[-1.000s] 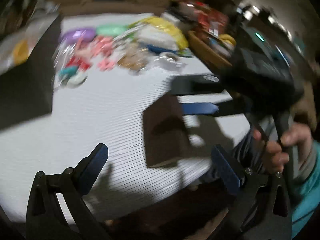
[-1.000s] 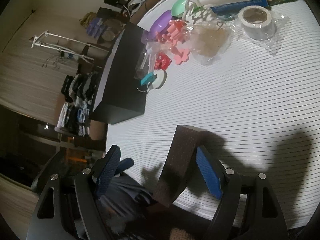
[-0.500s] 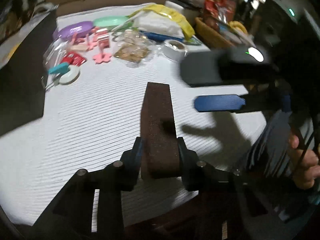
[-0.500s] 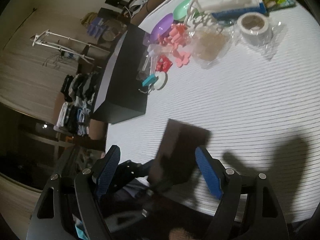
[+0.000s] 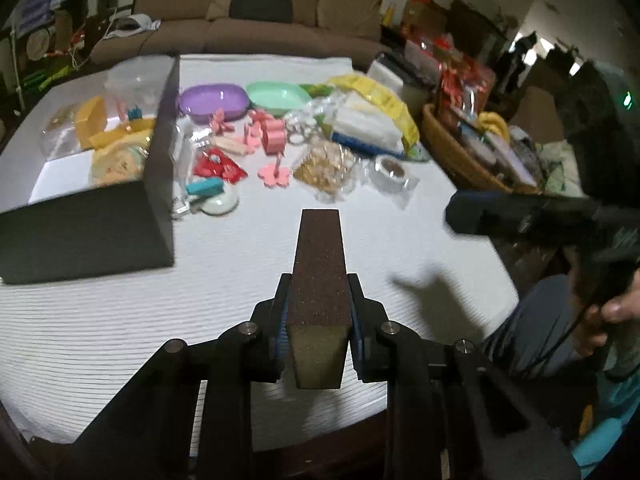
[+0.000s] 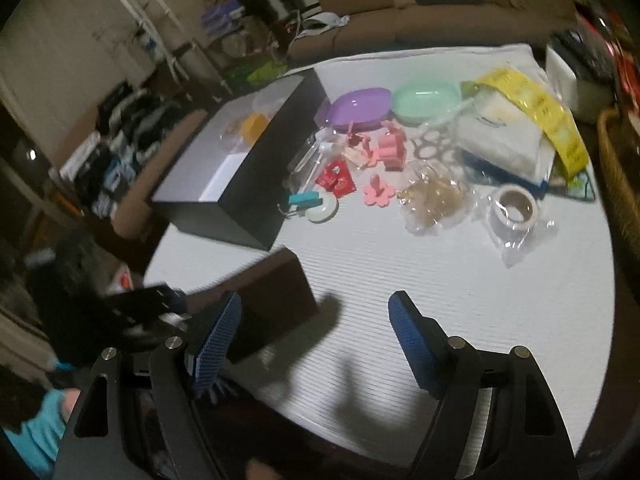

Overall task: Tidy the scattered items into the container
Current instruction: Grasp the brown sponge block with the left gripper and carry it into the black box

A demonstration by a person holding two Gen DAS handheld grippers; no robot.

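Observation:
A long brown sponge block (image 5: 320, 256) is clamped between the blue pads of my left gripper (image 5: 319, 300), whose jaws are still closing on it. It is held above the white striped cloth. In the right wrist view the block (image 6: 276, 300) shows at lower left, beside the left finger. My right gripper (image 6: 316, 308) hangs over the cloth, jaws wide and closing slightly, with nothing between them. The black box (image 5: 100, 232) at the left holds yellow items. A purple dish (image 5: 210, 100), green dish (image 5: 278, 96), tape roll (image 5: 392, 168) and pink flower (image 5: 274, 174) lie scattered beyond.
A wicker basket (image 5: 460, 156) full of packets stands at the table's right edge. A tissue pack with a yellow wrapper (image 5: 372, 120) lies behind the small items. A brown sofa (image 5: 256, 8) is behind the table. A person's hand (image 5: 616, 312) grips the right tool.
The left jaws, wide open a second ago, have closed on the sponge block and lifted it. The right gripper has risen and rolled, and the block is no longer between its fingers.

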